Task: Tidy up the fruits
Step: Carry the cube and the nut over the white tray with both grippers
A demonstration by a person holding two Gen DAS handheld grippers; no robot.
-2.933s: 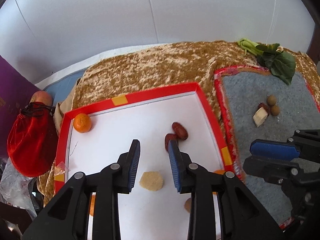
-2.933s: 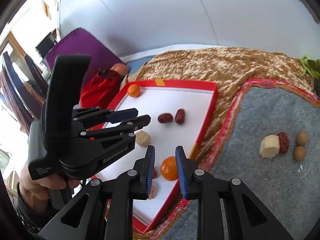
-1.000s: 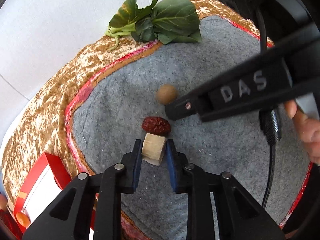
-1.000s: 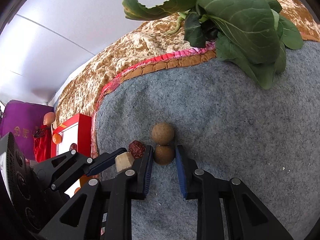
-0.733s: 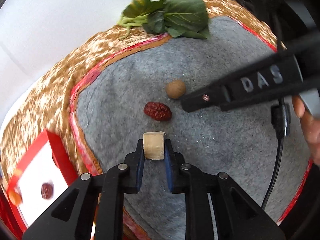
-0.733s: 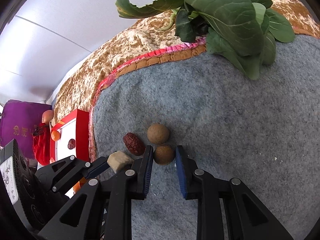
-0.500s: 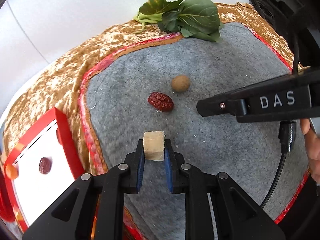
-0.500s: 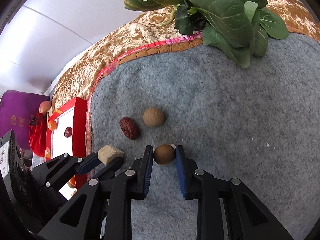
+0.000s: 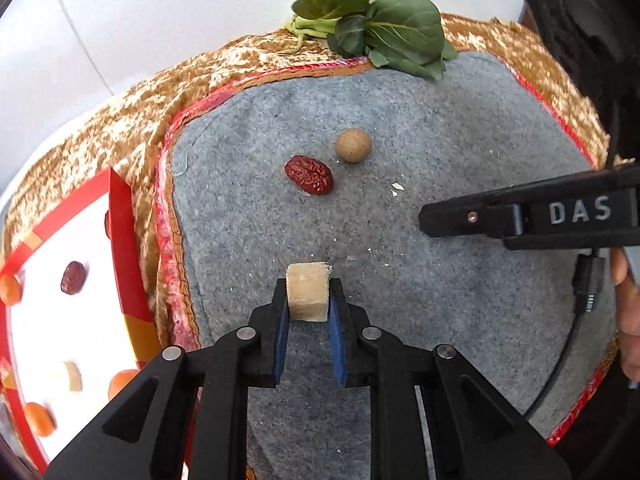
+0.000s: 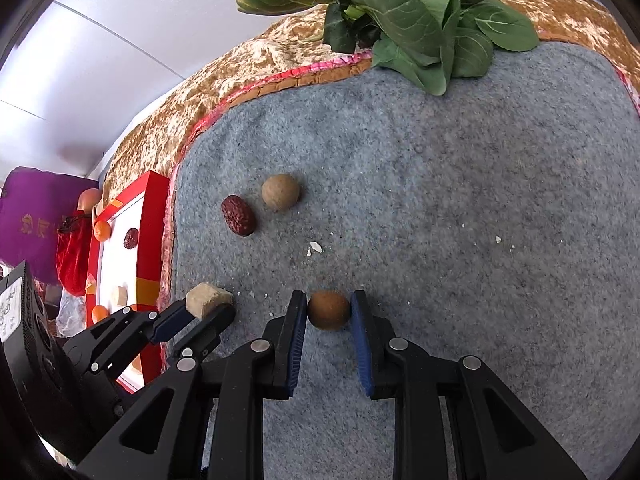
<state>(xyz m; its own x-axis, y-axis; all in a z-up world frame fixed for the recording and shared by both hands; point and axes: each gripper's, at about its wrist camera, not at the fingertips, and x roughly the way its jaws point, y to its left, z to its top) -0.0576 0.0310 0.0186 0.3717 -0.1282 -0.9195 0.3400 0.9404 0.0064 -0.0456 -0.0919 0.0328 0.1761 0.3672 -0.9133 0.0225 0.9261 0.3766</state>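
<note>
Left gripper (image 9: 308, 312) grasps a pale cube (image 9: 308, 297). Right gripper (image 10: 329, 316) grasps a brown fruit (image 10: 329, 310); a date (image 10: 238, 215) lies at 11 o'clock.

A desk with a gold cloth (image 9: 132, 116)

On my cloth lie a grey mat (image 9: 460, 152), a red tray (image 9: 124, 240) and green leaves (image 9: 384, 36).

Both fisheye views look steeply down, close over the grey felt mat (image 9: 460, 128), facing the leafy greens (image 9: 384, 36) at top of frame. Each shows the red date (image 10: 238, 215) centrally and the red tray (image 10: 154, 236) at left.
</note>
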